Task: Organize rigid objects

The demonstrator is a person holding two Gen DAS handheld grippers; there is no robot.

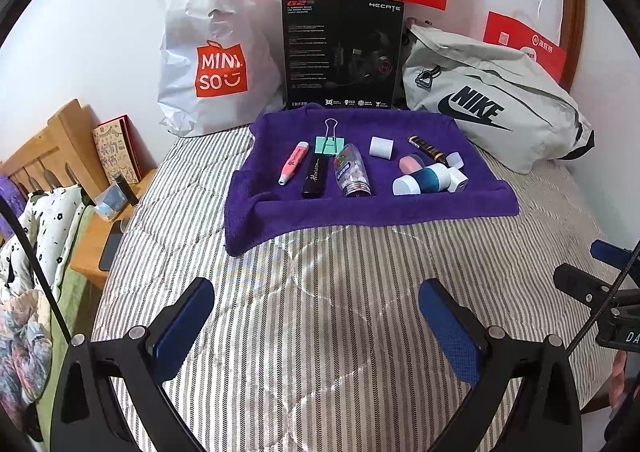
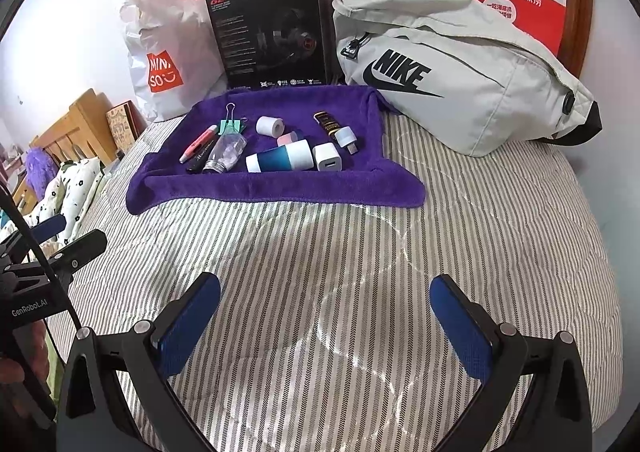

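Left wrist view: both claws hang wide and empty over the striped quilt [image 1: 320, 292], left gripper [image 1: 316, 328], right gripper [image 2: 326, 326]. At twelve o'clock, on the purple towel [image 1: 360, 212], lie a pink marker [image 1: 293, 163], black tube [image 1: 314, 176], clear bottle [image 1: 352, 170], blue-white cylinder [image 1: 420, 179] and white charger [image 1: 458, 179]. All look light and stiff; the round ones may roll, so grip mid-body across the width.

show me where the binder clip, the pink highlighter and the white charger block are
binder clip [image 1: 326, 145], left wrist view, on its green body
pink highlighter [image 1: 292, 164], left wrist view, mid-barrel
charger block [image 2: 328, 157], right wrist view, on the face with the port
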